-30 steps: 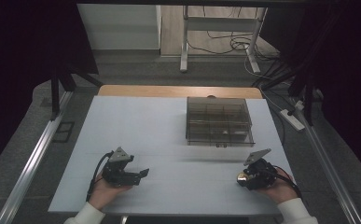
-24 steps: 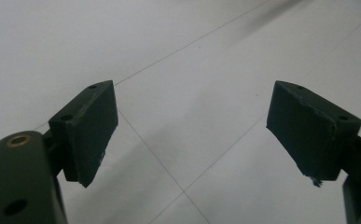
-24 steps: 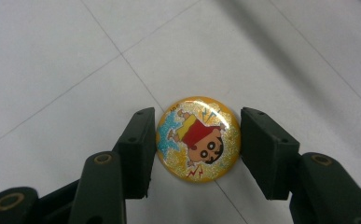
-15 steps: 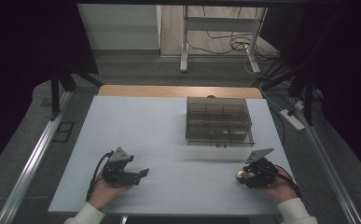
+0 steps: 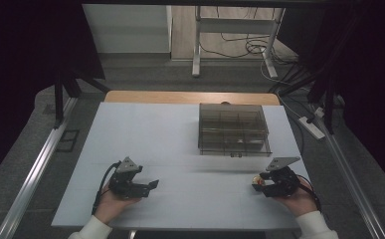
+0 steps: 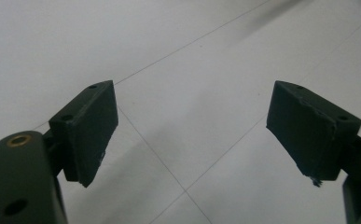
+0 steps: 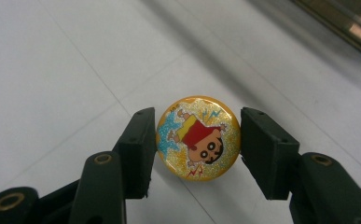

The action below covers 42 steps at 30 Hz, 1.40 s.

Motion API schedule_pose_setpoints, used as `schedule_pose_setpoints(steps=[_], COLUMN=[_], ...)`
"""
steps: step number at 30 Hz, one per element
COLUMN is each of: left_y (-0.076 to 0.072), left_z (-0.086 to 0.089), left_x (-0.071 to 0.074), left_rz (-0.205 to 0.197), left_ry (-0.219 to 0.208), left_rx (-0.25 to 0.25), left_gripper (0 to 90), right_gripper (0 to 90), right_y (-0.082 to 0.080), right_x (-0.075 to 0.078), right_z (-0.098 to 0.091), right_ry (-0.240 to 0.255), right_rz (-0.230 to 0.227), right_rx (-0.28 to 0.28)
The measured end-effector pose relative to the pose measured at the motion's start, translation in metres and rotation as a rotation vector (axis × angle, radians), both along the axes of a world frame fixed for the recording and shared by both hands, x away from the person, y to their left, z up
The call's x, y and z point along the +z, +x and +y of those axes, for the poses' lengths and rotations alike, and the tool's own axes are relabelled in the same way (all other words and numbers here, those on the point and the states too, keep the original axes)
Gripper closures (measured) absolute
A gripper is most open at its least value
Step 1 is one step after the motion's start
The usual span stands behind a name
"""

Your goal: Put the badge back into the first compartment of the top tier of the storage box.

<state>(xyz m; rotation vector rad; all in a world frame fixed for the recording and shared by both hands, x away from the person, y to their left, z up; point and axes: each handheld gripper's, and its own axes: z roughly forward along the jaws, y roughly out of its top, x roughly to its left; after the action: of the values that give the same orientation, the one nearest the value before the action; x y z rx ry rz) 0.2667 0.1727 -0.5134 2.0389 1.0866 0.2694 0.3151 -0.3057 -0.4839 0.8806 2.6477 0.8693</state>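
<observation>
A round yellow cartoon badge sits between the two black pads of my right gripper, which press on its left and right edges just above the white table. From the high view this gripper is at the near right of the table, with the badge at its tips. My left gripper rests at the near left, its jaws pointing right. In the left gripper view its pads stand wide apart around my left gripper, with bare tabletop between them.
A smoky see-through box with several compartments stands at the far right of the white table, beyond the right hand. A wooden strip edges the table's far side. Metal rails run along both sides.
</observation>
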Motion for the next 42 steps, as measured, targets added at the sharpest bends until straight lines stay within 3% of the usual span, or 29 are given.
schedule_pose_setpoints(steps=[15,18,42], left_y=[0.000,0.000,0.001], left_z=[-0.001,-0.001,-0.001], left_x=[-0.001,-0.001,-0.002], left_rz=[0.003,0.004,0.007], left_ry=[0.005,0.008,0.011], left_rx=[-0.003,-0.003,-0.005], left_gripper=[16.7,16.7,16.6], right_gripper=[46.7,46.6,46.7], right_y=[-0.002,-0.001,0.000], right_x=[0.014,0.016,0.031], right_z=[-0.001,-0.001,0.001], right_ry=[0.139,0.170,0.260], right_rz=[-0.063,-0.059,-0.156], right_rx=[-0.012,-0.005,-0.021])
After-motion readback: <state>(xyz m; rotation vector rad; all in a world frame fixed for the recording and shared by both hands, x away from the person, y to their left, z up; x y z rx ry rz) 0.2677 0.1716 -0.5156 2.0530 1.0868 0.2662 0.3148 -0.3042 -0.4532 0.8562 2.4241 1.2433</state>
